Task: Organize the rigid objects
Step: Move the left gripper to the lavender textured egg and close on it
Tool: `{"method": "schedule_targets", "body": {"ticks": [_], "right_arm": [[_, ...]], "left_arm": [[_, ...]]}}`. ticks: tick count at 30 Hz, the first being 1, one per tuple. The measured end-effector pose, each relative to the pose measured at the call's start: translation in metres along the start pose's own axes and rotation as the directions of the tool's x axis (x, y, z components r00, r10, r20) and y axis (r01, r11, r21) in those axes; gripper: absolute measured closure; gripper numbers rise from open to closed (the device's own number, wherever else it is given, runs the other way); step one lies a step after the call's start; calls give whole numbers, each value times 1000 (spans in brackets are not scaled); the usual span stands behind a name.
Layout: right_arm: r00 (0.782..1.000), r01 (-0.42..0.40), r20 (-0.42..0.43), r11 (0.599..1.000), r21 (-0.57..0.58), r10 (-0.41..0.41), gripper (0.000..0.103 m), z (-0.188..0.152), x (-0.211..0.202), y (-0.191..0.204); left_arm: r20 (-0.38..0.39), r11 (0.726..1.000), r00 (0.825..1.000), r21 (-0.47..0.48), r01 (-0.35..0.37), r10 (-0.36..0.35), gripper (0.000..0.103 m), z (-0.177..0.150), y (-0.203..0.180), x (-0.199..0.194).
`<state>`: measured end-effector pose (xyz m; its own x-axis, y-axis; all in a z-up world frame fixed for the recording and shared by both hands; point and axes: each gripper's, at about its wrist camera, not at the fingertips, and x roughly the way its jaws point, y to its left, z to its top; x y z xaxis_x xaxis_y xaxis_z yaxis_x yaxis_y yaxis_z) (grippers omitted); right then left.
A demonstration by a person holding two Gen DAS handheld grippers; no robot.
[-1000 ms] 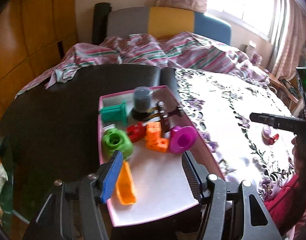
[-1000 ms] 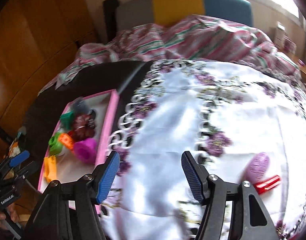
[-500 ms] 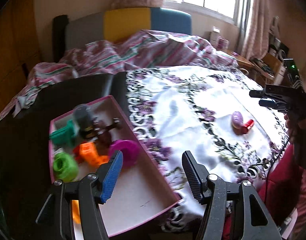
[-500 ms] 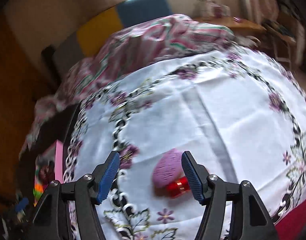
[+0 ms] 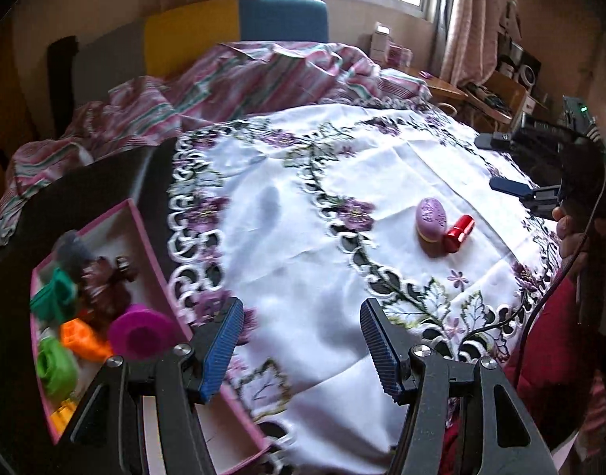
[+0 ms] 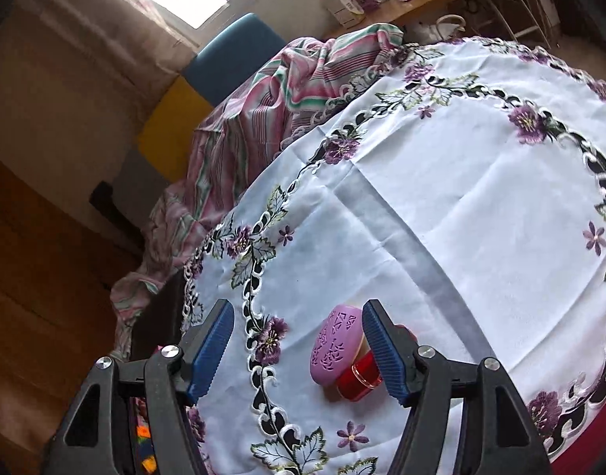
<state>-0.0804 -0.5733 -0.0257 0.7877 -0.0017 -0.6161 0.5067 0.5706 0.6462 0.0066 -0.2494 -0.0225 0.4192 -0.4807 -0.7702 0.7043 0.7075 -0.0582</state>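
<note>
Dark table (image 5: 85, 198), partly covered by a white cloth (image 5: 303, 237) with purple flowers and cut-out edging; the cloth's edge runs just right of a pink tray (image 5: 152, 253), which sits on the bare dark part at the left. On the cloth, toward its right side: a purple oval piece (image 5: 431, 215) and a small red cylinder (image 5: 459, 233), touching each other. From the right wrist view the same pair lies near the cloth's near edge, purple piece (image 6: 336, 346) left of red cylinder (image 6: 360, 382). Striped bedding (image 5: 243, 79) is bunched along the table's far side.

no readable text, cut pattern on purple case (image 6: 336, 346) not legible, distant boxes (image 6: 342, 0) blurred
</note>
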Motion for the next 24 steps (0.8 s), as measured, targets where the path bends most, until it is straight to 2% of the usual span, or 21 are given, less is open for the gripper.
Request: {"method": "schedule_targets", "body": {"ticks": [4,12,18,24], "right_arm": [[1000,-18,11,999,39,18,34,1,-2,-7],[999,-39,13,997,67,38,34,1,-2,-11],[998,-57,5,996,75,56,34,2,-1,-13],[997,-58,65,987,147,49,33,2,-9,-25]], "left_arm": [[-19,999,999,23,43,-42,41,7,-17,13],[-72,990,990,65,129,-124,54,36,-52,54],[-132,977,973,73,201,-190,55,69,-81,92],[-168,966,961,102,237,-219,55,92,-111,125]]}}
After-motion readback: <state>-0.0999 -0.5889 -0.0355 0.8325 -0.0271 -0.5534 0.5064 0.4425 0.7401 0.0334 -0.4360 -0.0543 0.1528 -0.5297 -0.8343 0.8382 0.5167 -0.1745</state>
